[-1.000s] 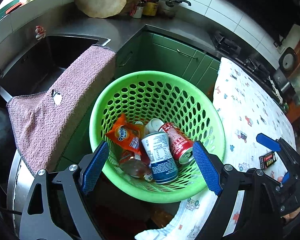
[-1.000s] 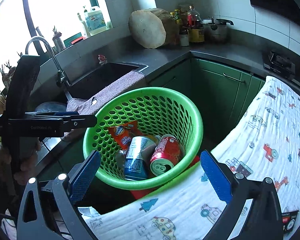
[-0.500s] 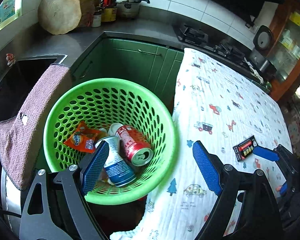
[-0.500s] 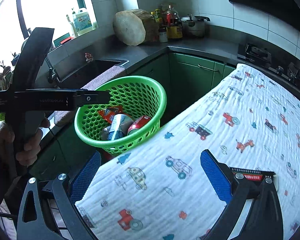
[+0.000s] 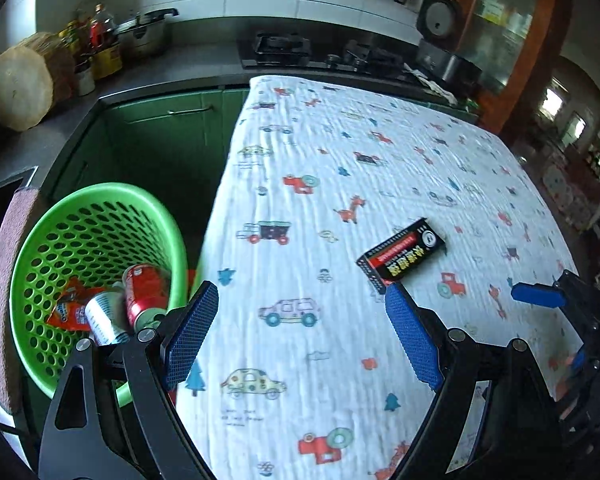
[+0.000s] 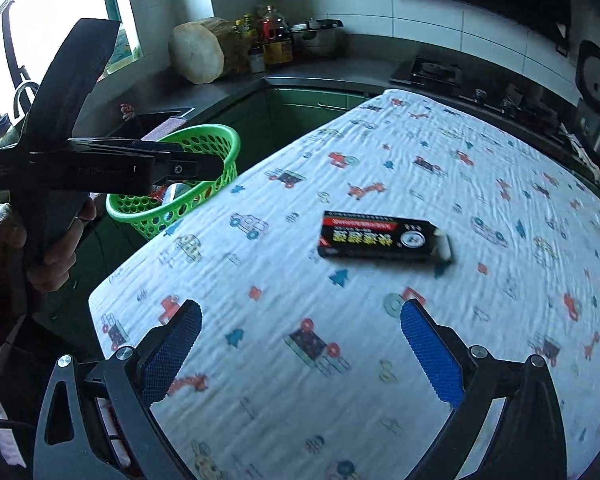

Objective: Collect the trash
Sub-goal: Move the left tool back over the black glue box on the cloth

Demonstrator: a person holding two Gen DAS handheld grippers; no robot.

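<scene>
Both tools spread wide, nothing between the pads. Left gripper [image 5: 296, 336] low in frame over the cloth [image 5: 320, 160]; right gripper [image 6: 300, 356] likewise. Black box [image 6: 380, 236] flat on the cloth, mid-frame, above and apart from the fingertips. Green basket [image 5: 40, 240] at lower left, with cans [image 5: 144, 292] and a wrapper [image 5: 70, 314] inside.

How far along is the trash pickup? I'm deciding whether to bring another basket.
Done: a red can, a white can and an orange wrapper lie in the green basket. In hand: nothing; the left gripper and right gripper are open and empty. Left: the black box on the printed cloth.
</scene>
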